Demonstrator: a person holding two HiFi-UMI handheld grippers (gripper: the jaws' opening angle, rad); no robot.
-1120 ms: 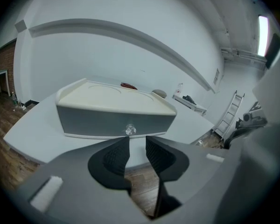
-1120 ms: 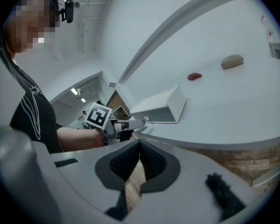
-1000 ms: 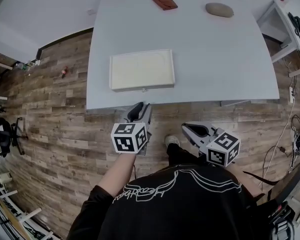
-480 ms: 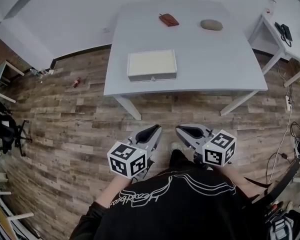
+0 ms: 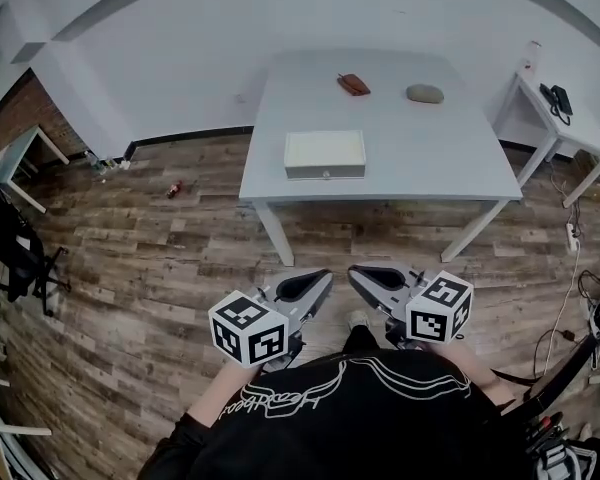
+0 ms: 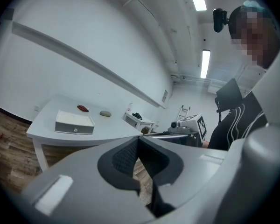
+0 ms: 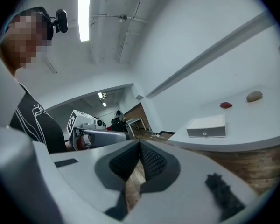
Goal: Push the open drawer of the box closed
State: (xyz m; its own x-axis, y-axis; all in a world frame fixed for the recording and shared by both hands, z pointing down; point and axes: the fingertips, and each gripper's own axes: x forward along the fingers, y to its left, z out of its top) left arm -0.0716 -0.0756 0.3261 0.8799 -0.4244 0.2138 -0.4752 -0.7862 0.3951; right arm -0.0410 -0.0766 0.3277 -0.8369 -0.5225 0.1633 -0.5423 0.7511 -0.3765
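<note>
The white box [image 5: 325,154] lies on the grey table [image 5: 420,158], well ahead of me. Its drawer front with a small knob sits flush with the box body. The box also shows small in the left gripper view [image 6: 74,122] and in the right gripper view [image 7: 206,126]. My left gripper [image 5: 320,280] is held close to my body above the wooden floor, shut with nothing between its pads [image 6: 126,155]. My right gripper [image 5: 358,273] hangs beside it, likewise shut and holding nothing, its tips pointing toward the left one.
A reddish-brown object [image 5: 354,84] and a grey stone-like lump [image 5: 424,93] rest at the table's far side. A small side table [image 5: 565,118] with a phone stands at the right. A dark chair [image 5: 10,238] is at the left, with small clutter [image 5: 175,187] on the floor.
I have backed away from the table, so it and the box look smaller and farther. The left gripper came back from the table's front edge to my body, and its jaws closed.
</note>
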